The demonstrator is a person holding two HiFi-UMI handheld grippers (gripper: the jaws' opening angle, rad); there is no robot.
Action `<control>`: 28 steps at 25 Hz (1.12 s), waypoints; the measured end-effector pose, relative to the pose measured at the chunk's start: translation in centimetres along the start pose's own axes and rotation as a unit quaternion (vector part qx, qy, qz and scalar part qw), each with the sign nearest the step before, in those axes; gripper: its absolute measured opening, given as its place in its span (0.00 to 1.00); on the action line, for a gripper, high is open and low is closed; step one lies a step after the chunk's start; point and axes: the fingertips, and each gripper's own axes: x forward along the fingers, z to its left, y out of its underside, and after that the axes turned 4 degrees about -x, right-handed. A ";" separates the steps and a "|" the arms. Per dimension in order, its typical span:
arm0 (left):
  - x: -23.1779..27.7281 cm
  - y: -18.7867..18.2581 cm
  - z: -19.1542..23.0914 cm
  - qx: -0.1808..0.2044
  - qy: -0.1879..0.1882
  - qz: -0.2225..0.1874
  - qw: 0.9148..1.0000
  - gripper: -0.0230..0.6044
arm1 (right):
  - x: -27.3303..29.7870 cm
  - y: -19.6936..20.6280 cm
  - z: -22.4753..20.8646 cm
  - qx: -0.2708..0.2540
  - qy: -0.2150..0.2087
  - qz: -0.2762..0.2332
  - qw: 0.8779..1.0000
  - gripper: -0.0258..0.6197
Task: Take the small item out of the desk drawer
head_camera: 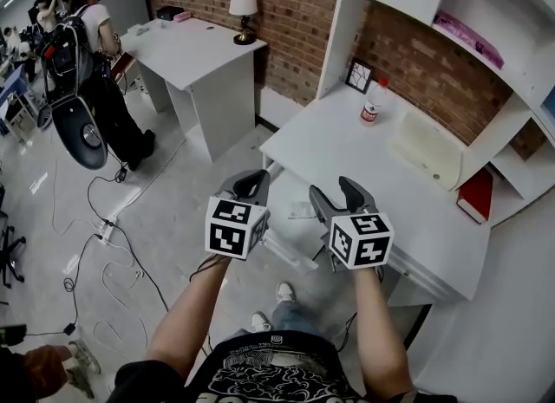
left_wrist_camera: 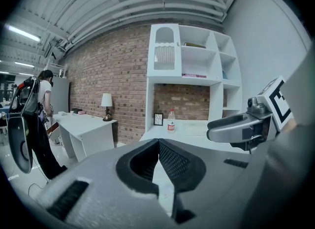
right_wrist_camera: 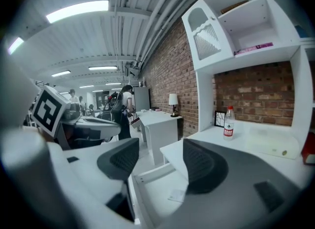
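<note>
Done: desk drawer [head_camera: 293, 256] open. Pending: small flat white item [head_camera: 301, 210] inside, not yet grasped. Right hand-held gripper [head_camera: 336, 195] wide, empty; left hand-held gripper [head_camera: 251, 185] closed, empty.

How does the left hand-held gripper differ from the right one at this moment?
The left hand-held gripper has its jaws together at the tips; the right hand-held gripper has them apart. The right one's view shows the small item lying in the drawer; the left one's view does not show it. Both are empty and hover near the open drawer.
</note>
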 end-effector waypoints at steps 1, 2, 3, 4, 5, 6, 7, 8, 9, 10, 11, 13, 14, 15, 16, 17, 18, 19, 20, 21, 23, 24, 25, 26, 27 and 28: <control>0.3 0.2 0.1 0.001 0.000 0.002 1.000 0.05 | 0.4 0.4 -0.2 0.003 -0.001 0.004 1.000 0.47; 0.6 0.5 0.1 0.003 0.001 0.005 1.000 0.05 | 0.8 0.9 -0.4 0.006 -0.001 0.009 1.000 0.47; 1.0 0.8 0.2 0.003 0.001 0.008 1.000 0.05 | 1.1 1.5 -0.6 0.009 -0.001 0.015 1.000 0.47; 1.4 1.2 0.3 0.000 0.001 0.011 1.000 0.05 | 1.5 2.1 -0.7 0.012 -0.002 0.021 1.000 0.47; 1.8 1.5 0.4 -0.004 0.002 0.014 1.000 0.05 | 2.0 2.8 -0.8 0.015 -0.002 0.027 1.000 0.47; 2.2 1.9 0.4 -0.007 0.003 0.016 1.000 0.05 | 2.4 3.5 -0.9 0.017 -0.002 0.033 0.999 0.47; 2.6 2.2 0.4 -0.008 0.004 0.018 1.000 0.05 | 2.8 4.1 -1.0 0.019 -0.002 0.039 0.999 0.47; 3.0 2.5 0.3 -0.007 0.006 0.021 1.000 0.05 | 3.2 4.8 -1.2 0.022 -0.003 0.045 0.999 0.47; 3.3 2.9 0.2 -0.006 0.008 0.024 1.000 0.05 | 3.6 5.5 -1.2 0.026 -0.004 0.052 0.998 0.47; 3.7 3.2 0.1 -0.005 0.010 0.029 1.000 0.05 | 3.9 6.1 -1.3 0.031 -0.005 0.059 0.998 0.47; 4.0 3.6 0.0 -0.006 0.012 0.034 0.999 0.05 | 4.2 6.8 -1.3 0.036 -0.005 0.066 0.997 0.47; 4.6 4.5 0.0 -0.009 0.015 0.044 0.999 0.05 | 4.8 8.2 -1.3 0.044 -0.008 0.080 0.996 0.47; 4.9 4.9 0.0 -0.010 0.017 0.048 0.999 0.05 | 5.1 8.9 -1.2 0.048 -0.009 0.087 0.995 0.47; 5.1 5.3 0.0 -0.011 0.018 0.051 0.998 0.05 | 5.4 9.6 -1.3 0.053 -0.010 0.093 0.994 0.47; 5.4 5.6 0.0 -0.013 0.019 0.054 0.998 0.05 | 5.6 10.3 -1.3 0.058 -0.011 0.099 0.993 0.47; 5.6 6.0 0.0 -0.014 0.020 0.057 0.998 0.05 | 5.9 10.9 -1.3 0.062 -0.012 0.104 0.993 0.47; 5.8 6.3 0.0 -0.015 0.021 0.060 0.998 0.05 | 6.1 11.6 -1.3 0.066 -0.014 0.110 0.992 0.47; 6.0 6.7 0.0 -0.017 0.021 0.063 0.998 0.05 | 6.2 12.3 -1.3 0.070 -0.015 0.115 0.991 0.47; 6.1 7.1 0.0 -0.019 0.022 0.067 0.997 0.05 | 6.4 13.0 -1.3 0.073 -0.016 0.121 0.990 0.47; 6.3 7.5 0.0 -0.021 0.022 0.070 0.997 0.05 | 6.6 13.6 -1.3 0.077 -0.016 0.126 0.989 0.47; 6.6 8.2 0.1 -0.023 0.023 0.077 0.997 0.05 | 7.0 14.8 -1.4 0.084 -0.017 0.135 0.987 0.47; 6.8 8.5 0.1 -0.024 0.024 0.080 0.996 0.05 | 7.3 15.4 -1.5 0.089 -0.016 0.138 0.986 0.47; 7.0 8.8 0.1 -0.025 0.024 0.083 0.996 0.05 | 7.5 15.9 -1.7 0.094 -0.015 0.142 0.985 0.47; 7.1 9.1 0.2 -0.026 0.025 0.086 0.996 0.05 | 7.7 16.4 -1.9 0.099 -0.013 0.146 0.984 0.47; 7.3 9.3 0.2 -0.027 0.025 0.090 0.995 0.05 | 8.0 17.0 -2.0 0.103 -0.012 0.149 0.983 0.47; 7.5 9.6 0.2 -0.028 0.026 0.092 0.995 0.05 | 8.3 17.5 -2.2 0.106 -0.010 0.153 0.982 0.47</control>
